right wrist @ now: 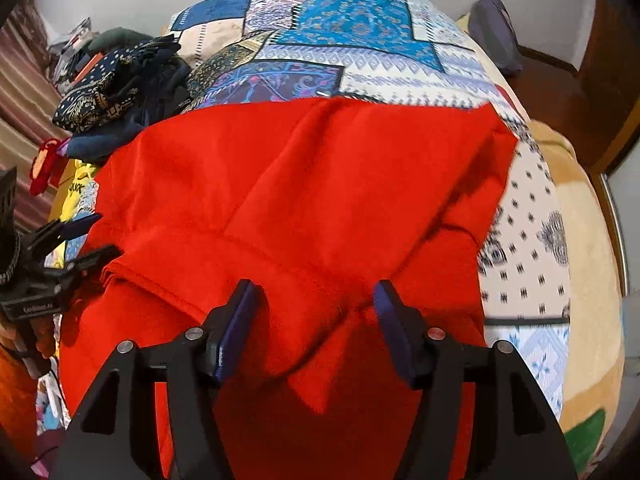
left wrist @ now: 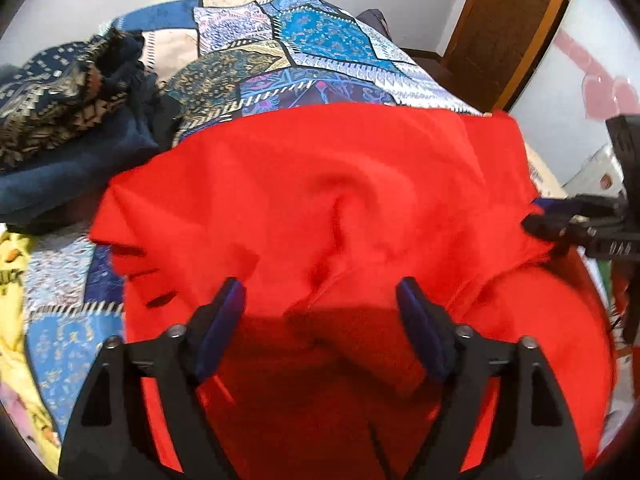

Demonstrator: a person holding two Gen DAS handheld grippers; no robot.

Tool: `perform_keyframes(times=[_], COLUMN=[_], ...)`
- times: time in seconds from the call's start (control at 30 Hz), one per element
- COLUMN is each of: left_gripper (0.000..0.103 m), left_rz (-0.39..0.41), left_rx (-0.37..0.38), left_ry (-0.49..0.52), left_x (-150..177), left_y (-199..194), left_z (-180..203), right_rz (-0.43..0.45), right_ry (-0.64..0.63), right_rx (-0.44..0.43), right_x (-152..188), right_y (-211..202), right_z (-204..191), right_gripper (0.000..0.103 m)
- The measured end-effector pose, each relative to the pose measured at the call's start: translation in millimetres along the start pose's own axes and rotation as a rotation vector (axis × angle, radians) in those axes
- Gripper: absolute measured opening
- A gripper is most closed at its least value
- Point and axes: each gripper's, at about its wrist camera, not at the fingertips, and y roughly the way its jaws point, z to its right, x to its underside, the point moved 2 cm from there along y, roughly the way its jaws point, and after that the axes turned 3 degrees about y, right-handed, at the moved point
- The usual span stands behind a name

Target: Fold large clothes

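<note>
A large red garment lies spread over a bed with a blue patchwork cover; it also fills the right wrist view. My left gripper is open, its blue-padded jaws standing wide apart just above the near folds of the red cloth. My right gripper is open too, over a bunched hem at the garment's near edge. Each gripper shows at the side of the other's view, the right one at the cloth's right edge, the left one at its left edge.
A pile of dark blue patterned clothes sits at the bed's left side, also in the right wrist view. A yellow printed cloth lies near left. A wooden door frame and white wall stand behind the bed.
</note>
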Motion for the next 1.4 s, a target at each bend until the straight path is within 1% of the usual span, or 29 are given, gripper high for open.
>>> perform_keyframes(times=[0.03, 0.1, 0.27, 0.3, 0.37, 0.4, 0.5, 0.53, 0.63, 0.7, 0.77, 0.93, 1.0, 1.1, 1.2, 1.27, 1.33, 1.37, 1.4], left_gripper=[0.087, 0.091, 0.092, 0.092, 0.092, 0.092, 0.092, 0.092, 0.092, 0.092, 0.092, 0.092, 0.092, 0.092, 0.092, 0.092, 0.092, 0.092, 0.092], left_rz=[0.006, 0.008, 0.008, 0.011, 0.024, 0.032, 0.058, 0.070, 0.092, 0.111, 0.115, 0.100, 0.100, 0.090, 0.070, 0.053, 0.041, 0.038, 0.034], left_rx=[-0.012, -0.010, 0.020, 0.015, -0.010, -0.036, -0.085, -0.098, -0.102, -0.081, -0.056, 0.055, 0.057, 0.045, 0.056, 0.068, 0.096, 0.124, 0.168], left_ry=[-0.002, -0.023, -0.101, -0.112, -0.131, -0.143, -0.184, -0.216, -0.300, -0.374, -0.426, -0.546, -0.566, -0.569, -0.573, -0.574, -0.583, -0.590, -0.603], left_x=[5, 10, 21, 22, 22, 21, 19, 17, 11, 6, 4, -4, -7, -12, -14, -15, -15, -15, -15], left_y=[-4, -9, -22, -26, -34, -39, -50, -53, -56, -53, -47, -12, 0, 15, 30, 42, 51, 55, 60], left_z=[-1, -7, -27, -31, -38, -44, -61, -72, -96, -114, -126, -148, -151, -156, -160, -162, -163, -164, -164], right_rz=[0.001, 0.004, 0.004, 0.009, 0.027, 0.035, 0.054, 0.064, 0.102, 0.123, 0.139, 0.153, 0.140, 0.133, 0.118, 0.092, 0.060, 0.057, 0.065], right_ry=[0.019, 0.054, 0.149, 0.163, 0.177, 0.179, 0.201, 0.210, 0.231, 0.247, 0.272, 0.359, 0.397, 0.435, 0.453, 0.483, 0.518, 0.532, 0.540], right_rx=[-0.006, -0.014, -0.039, -0.030, 0.021, 0.040, 0.055, 0.058, 0.065, 0.065, 0.054, -0.011, -0.035, -0.056, -0.035, -0.021, -0.026, -0.041, -0.057], right_x=[3, 5, 13, 13, 13, 13, 9, 7, -2, -9, -17, -32, -38, -46, -54, -56, -56, -56, -56], right_y=[-2, -3, -11, -14, -20, -23, -30, -33, -39, -40, -38, -23, -15, -5, 9, 24, 38, 42, 43], right_z=[5, 12, 35, 39, 46, 49, 60, 62, 70, 72, 76, 90, 95, 101, 108, 116, 125, 129, 131], right_gripper=[0.058, 0.058, 0.058, 0.058, 0.058, 0.058, 0.058, 0.058, 0.058, 0.058, 0.058, 0.058, 0.058, 0.058, 0.058, 0.058, 0.058, 0.060, 0.061])
